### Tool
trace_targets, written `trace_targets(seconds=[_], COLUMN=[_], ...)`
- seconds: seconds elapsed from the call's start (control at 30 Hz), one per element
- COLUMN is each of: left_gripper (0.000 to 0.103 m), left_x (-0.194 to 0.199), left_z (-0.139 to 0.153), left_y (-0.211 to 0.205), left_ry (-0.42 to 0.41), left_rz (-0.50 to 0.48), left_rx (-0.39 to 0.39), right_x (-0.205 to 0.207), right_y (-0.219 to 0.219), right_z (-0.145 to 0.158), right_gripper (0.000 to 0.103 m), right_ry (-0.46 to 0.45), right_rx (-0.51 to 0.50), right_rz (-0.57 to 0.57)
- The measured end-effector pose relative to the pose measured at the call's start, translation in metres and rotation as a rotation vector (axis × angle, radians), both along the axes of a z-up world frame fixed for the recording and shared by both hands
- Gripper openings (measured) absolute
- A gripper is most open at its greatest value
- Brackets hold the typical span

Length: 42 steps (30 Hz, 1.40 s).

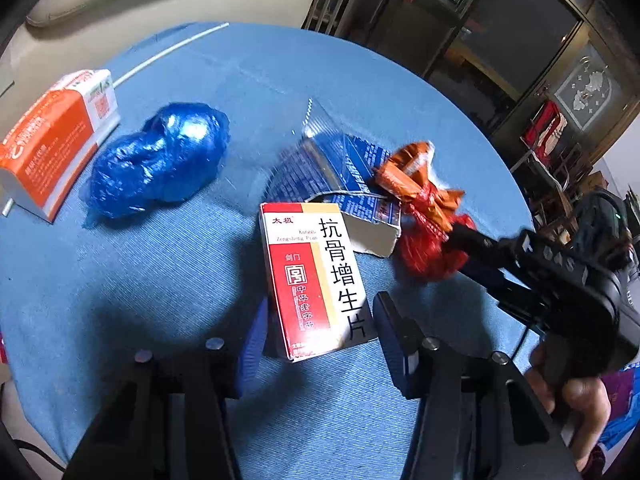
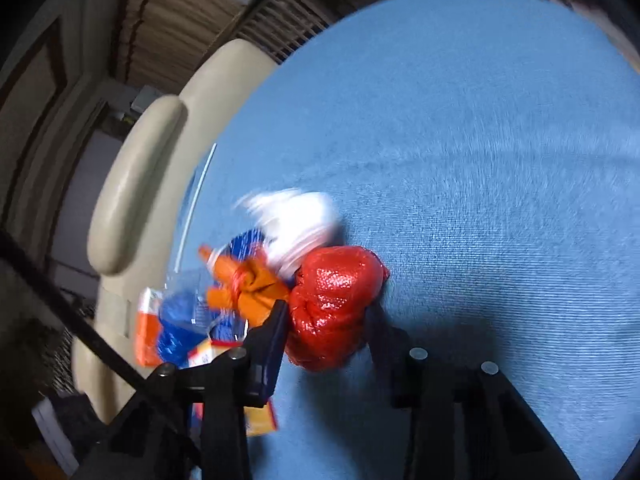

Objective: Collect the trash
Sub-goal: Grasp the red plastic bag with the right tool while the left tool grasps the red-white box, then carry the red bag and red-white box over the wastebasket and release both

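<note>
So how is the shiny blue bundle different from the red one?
The blue bundle lies alone and untouched; the red bundle sits between the right gripper's fingers. The blue bundle is plain blue throughout; the red bundle has an orange wrapper against it. Both are crumpled, glossy plastic on the blue tablecloth.
</note>
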<state>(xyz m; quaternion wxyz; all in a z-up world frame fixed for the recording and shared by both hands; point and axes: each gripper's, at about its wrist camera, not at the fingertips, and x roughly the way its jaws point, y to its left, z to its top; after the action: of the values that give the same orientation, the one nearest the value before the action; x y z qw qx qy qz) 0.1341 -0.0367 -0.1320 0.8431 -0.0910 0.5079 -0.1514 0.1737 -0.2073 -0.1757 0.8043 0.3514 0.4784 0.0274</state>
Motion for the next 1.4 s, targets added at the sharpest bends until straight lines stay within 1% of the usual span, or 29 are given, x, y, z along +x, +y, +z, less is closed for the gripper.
trace_targets(seconds=[0.1,0.17,0.37,0.4,0.43,0.47,0.5,0.6,0.67,0.7,0.8,0.83,0.87,0.93,1.0,1.03,1.07,1.1,1.23,1.33,1.4], left_gripper=[0.054,0.053,0.053,0.044,0.018,0.014,0.014,0.014,0.014,0.014,0.014,0.015,0.018,0.020,0.042,0.070,0.078,0.078,0.078,0.078,0.054], left_x=[-0.008,-0.018,-0.050,-0.058,-0.063,-0.065,-0.070,-0.085,-0.090,-0.089,-0.083,-0.081,-0.079,-0.079,-0.083,-0.086,-0.089,-0.092,-0.095,-0.090,-0.086], left_z=[0.002,0.009,0.039,0.044,0.048,0.051,0.054,0.058,0.059,0.059,0.057,0.055,0.053,0.052,0.052,0.051,0.051,0.049,0.032,0.015,0.006], left_y=[0.004,0.005,-0.011,-0.016,-0.021,-0.027,-0.031,-0.046,-0.055,-0.057,-0.051,-0.047,-0.044,-0.041,-0.046,-0.053,-0.058,-0.065,-0.090,-0.096,-0.094], left_ry=[-0.013,-0.036,-0.152,-0.173,-0.181,-0.184,-0.192,-0.218,-0.235,-0.231,-0.179,-0.161,-0.144,-0.114,-0.105,-0.111,-0.121,-0.136,-0.113,-0.094,-0.079], left_rz=[-0.004,-0.006,-0.044,-0.056,-0.071,-0.089,-0.103,-0.154,-0.181,-0.187,-0.182,-0.168,-0.154,-0.160,-0.179,-0.198,-0.208,-0.221,-0.292,-0.287,-0.265], left_rx=[0.004,0.016,0.129,0.152,0.175,0.193,0.208,0.210,0.226,0.214,0.157,0.153,0.151,0.119,0.113,0.131,0.144,0.159,0.205,0.227,0.235], right_x=[-0.020,-0.037,-0.098,-0.109,-0.117,-0.126,-0.134,-0.158,-0.172,-0.178,-0.193,-0.195,-0.198,-0.202,-0.206,-0.208,-0.209,-0.211,-0.216,-0.221,-0.225], right_y=[-0.002,-0.008,-0.029,-0.032,-0.034,-0.037,-0.039,-0.047,-0.053,-0.055,-0.059,-0.061,-0.063,-0.067,-0.070,-0.071,-0.071,-0.072,-0.073,-0.077,-0.080], right_z=[0.011,0.017,0.043,0.048,0.054,0.059,0.065,0.082,0.088,0.091,0.094,0.093,0.092,0.089,0.085,0.084,0.083,0.082,0.080,0.080,0.079], right_gripper=[0.041,0.041,0.041,0.041,0.041,0.041,0.041,0.041,0.041,0.041,0.041,0.041,0.041,0.041,0.041,0.041,0.041,0.041,0.041,0.041,0.041], right_ry=[-0.033,-0.052,-0.124,-0.138,-0.150,-0.165,-0.181,-0.221,-0.236,-0.241,-0.246,-0.247,-0.248,-0.248,-0.249,-0.250,-0.249,-0.248,-0.243,-0.245,-0.243], right_rx=[-0.027,-0.035,-0.061,-0.068,-0.072,-0.075,-0.079,-0.110,-0.128,-0.142,-0.185,-0.188,-0.191,-0.193,-0.195,-0.197,-0.198,-0.201,-0.217,-0.230,-0.244], right_rz=[0.010,0.013,0.005,0.001,-0.004,-0.009,-0.014,-0.029,-0.038,-0.041,-0.045,-0.045,-0.047,-0.051,-0.056,-0.056,-0.058,-0.059,-0.063,-0.074,-0.080])
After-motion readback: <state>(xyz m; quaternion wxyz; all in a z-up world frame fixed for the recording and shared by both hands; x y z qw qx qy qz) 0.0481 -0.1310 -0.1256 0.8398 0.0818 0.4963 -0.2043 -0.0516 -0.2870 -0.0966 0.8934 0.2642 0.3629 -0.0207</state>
